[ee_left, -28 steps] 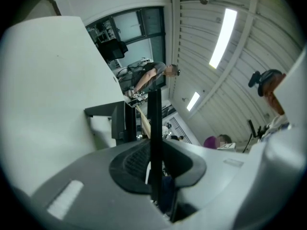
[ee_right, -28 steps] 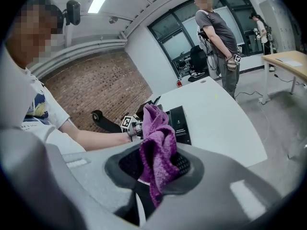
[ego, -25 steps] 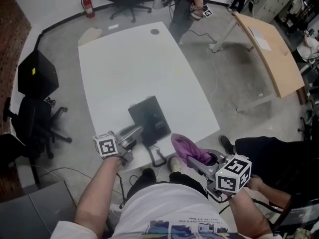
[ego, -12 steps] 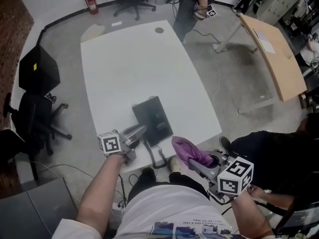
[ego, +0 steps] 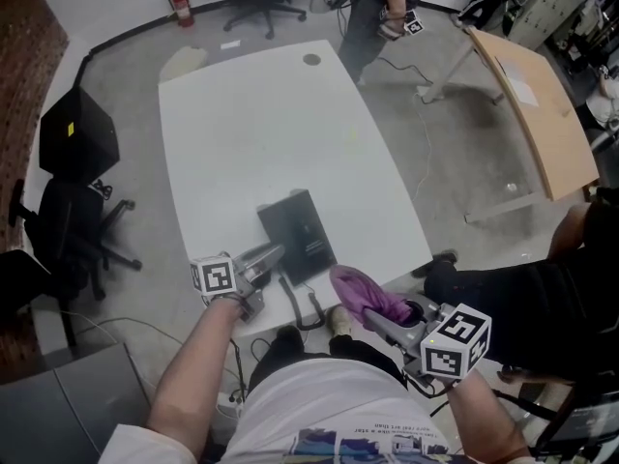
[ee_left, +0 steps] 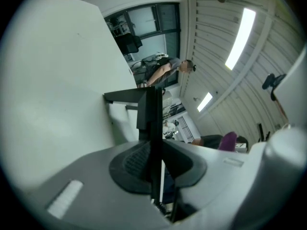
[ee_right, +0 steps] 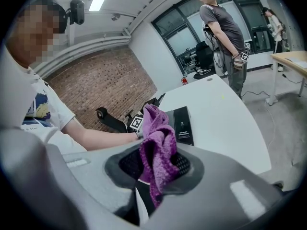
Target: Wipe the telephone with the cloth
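Note:
The black telephone (ego: pixel 296 233) lies flat near the front edge of the white table (ego: pixel 251 133). Its cord (ego: pixel 308 309) hangs off that edge. My left gripper (ego: pixel 274 253) reaches the telephone's near left corner. In the left gripper view the jaws (ee_left: pixel 154 162) are shut on a thin black edge of the telephone (ee_left: pixel 147 110). My right gripper (ego: pixel 379 312) is off the table's front right, shut on a bunched purple cloth (ego: pixel 360 293). The cloth (ee_right: pixel 157 147) stands up between the pads, with the telephone (ee_right: pixel 183 124) beyond it.
Black office chairs (ego: pixel 73 143) stand left of the table. A wooden table (ego: pixel 534 95) is at the right. A person (ego: pixel 379 8) stands at the table's far end, and someone's dark-trousered leg (ego: pixel 513 293) is close at the right.
Both grippers and the telephone keep their places. The leg at the right has shifted, and the view has drifted slightly.

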Motion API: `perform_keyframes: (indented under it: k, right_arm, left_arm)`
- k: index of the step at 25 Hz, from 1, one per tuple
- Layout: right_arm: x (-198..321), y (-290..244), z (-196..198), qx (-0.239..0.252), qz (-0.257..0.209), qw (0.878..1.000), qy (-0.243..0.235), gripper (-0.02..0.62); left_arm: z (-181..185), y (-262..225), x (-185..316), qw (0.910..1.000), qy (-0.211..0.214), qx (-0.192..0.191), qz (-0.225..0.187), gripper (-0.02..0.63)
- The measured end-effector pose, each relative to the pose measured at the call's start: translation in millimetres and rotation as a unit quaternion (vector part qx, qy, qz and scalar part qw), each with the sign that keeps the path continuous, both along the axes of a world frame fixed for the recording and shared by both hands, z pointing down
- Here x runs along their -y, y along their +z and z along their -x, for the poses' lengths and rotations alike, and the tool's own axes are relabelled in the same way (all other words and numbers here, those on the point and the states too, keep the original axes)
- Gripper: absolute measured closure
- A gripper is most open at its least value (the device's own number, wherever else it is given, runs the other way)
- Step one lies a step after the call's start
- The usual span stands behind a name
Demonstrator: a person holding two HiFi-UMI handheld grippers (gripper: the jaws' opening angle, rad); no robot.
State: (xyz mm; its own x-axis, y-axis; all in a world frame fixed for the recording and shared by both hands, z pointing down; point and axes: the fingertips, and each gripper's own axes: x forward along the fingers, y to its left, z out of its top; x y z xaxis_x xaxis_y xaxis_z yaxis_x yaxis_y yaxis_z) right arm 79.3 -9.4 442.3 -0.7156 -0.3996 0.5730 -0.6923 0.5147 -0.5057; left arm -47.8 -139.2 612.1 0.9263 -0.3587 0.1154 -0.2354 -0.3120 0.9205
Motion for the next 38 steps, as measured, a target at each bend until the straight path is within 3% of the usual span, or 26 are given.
perform_keyframes:
  k: [4,12,17,21,26,29,34,38]
  right_arm:
    - [4,-2,1,0.008,-0.001,1.0,-0.003,0.512]
    - [6,0,-2,0.013,-0.008,1.0,-0.01,0.512]
    - [8,2,-8,-0.006,-0.025,0.999,-0.021,0.512]
    - [7,3,-12,-0.008,-0.033,0.999,-0.033,0.512]
    - [10,2,-23,-0.003,-0.042,0.998,-0.042,0.512]
    - [14,1,-32,-0.002,-0.049,0.998,-0.047,0.512]
    - [19,2,-48,-0.017,-0.077,0.995,-0.069,0.512]
    - [20,7,-63,-0.028,-0.093,0.991,-0.097,0.512]
  left_arm:
    - [-3,-5,-1,0.9998,0.004,0.014,0.013,0.52]
    - [4,4,2,0.9969,-0.007,0.073,0.028,0.438]
    - [12,9,5,0.9902,-0.016,0.137,0.02,0.372]
    - [16,7,6,0.9811,-0.028,0.192,0.003,0.365]
    - [19,-1,7,0.9772,-0.057,0.204,-0.003,0.365]
    - [25,-6,6,0.9677,-0.077,0.24,-0.012,0.344]
    - [39,-21,-14,0.942,-0.102,0.317,-0.044,0.339]
    - [40,-51,-45,0.9253,-0.131,0.349,-0.071,0.339]
